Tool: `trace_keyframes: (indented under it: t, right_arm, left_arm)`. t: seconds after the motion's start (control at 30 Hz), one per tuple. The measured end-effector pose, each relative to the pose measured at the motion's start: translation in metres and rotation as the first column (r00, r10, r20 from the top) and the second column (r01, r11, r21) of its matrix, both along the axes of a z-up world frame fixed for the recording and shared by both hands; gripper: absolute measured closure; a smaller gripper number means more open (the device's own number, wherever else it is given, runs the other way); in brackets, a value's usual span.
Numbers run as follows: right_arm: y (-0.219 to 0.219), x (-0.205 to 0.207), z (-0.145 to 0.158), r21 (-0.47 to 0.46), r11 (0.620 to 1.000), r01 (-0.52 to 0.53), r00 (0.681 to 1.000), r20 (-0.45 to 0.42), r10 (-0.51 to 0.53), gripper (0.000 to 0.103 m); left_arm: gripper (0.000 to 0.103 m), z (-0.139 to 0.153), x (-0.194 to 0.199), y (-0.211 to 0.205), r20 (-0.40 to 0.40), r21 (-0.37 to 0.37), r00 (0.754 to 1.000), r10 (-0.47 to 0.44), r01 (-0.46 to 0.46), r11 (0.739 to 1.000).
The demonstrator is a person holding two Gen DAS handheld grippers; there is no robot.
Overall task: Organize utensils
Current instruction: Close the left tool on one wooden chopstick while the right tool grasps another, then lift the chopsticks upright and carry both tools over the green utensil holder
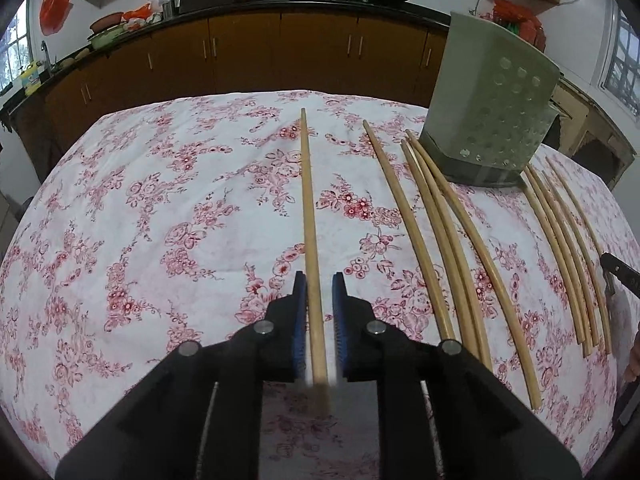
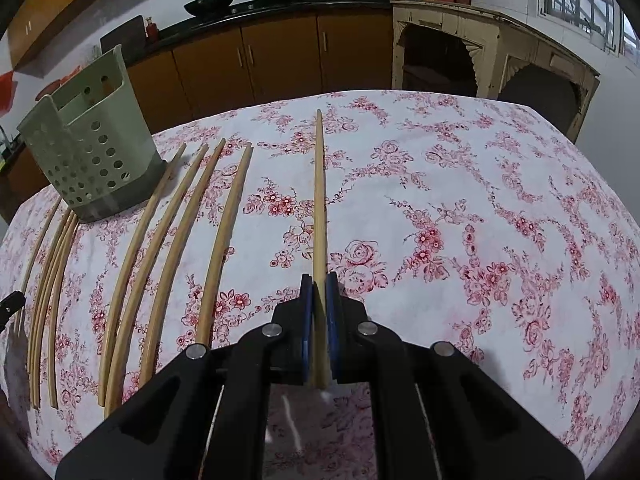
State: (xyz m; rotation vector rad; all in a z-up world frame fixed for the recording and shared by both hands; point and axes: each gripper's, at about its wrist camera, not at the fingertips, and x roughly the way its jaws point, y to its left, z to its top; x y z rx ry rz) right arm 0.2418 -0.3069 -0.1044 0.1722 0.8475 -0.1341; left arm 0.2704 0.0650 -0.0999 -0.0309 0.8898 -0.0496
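Note:
In the left wrist view a wooden chopstick lies on the floral tablecloth between my left gripper's blue pads; the jaws stand open with a gap on the right side. In the right wrist view my right gripper is shut on another chopstick that points straight ahead. A pale green perforated utensil holder stands upright on the table; it also shows in the right wrist view. Several more chopsticks lie beside it in both views.
The table's far edge faces brown kitchen cabinets under a counter with woks. An old cream side cabinet stands behind the table on the right. The right gripper's tip shows at the left view's right edge.

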Motion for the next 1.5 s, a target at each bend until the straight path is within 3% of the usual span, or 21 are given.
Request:
trace_keyframes:
  t: [0.33,0.5,0.63,0.9,1.17,1.5]
  right_arm:
    - [-0.001,-0.006,-0.001,0.002,1.000,0.001,1.000,0.002,-0.001,0.095]
    - [-0.003,-0.007,0.001,0.014,1.000,-0.002,1.000,0.008,0.002,0.095]
    - [-0.002,-0.020,0.017,-0.002,1.000,-0.006,0.998,0.060,0.006,0.096]
    - [-0.005,-0.049,0.075,-0.065,0.998,-0.009,0.974,0.227,0.023,0.096]
    - [-0.009,-0.056,0.121,-0.069,0.998,0.008,0.935,0.353,0.017,0.096]
    - [-0.023,-0.039,0.158,0.015,1.000,0.017,0.913,0.406,-0.021,0.096]
  left_arm:
    - [0.088,0.001,-0.007,0.002,-0.001,-0.005,1.000,-0.004,0.004,1.000]
    - [0.095,0.002,-0.010,0.006,-0.003,-0.015,1.000,0.015,-0.015,1.000]
    - [0.095,0.008,-0.015,0.006,-0.024,0.009,1.000,0.017,-0.017,1.000]
    - [0.095,0.054,-0.042,0.006,0.096,0.050,0.995,-0.018,0.013,0.999]
    - [0.095,0.118,-0.056,0.008,0.247,0.032,0.968,-0.042,0.035,0.999]
    - [0.095,0.166,-0.035,0.014,0.320,-0.005,0.948,0.003,-0.001,1.000]
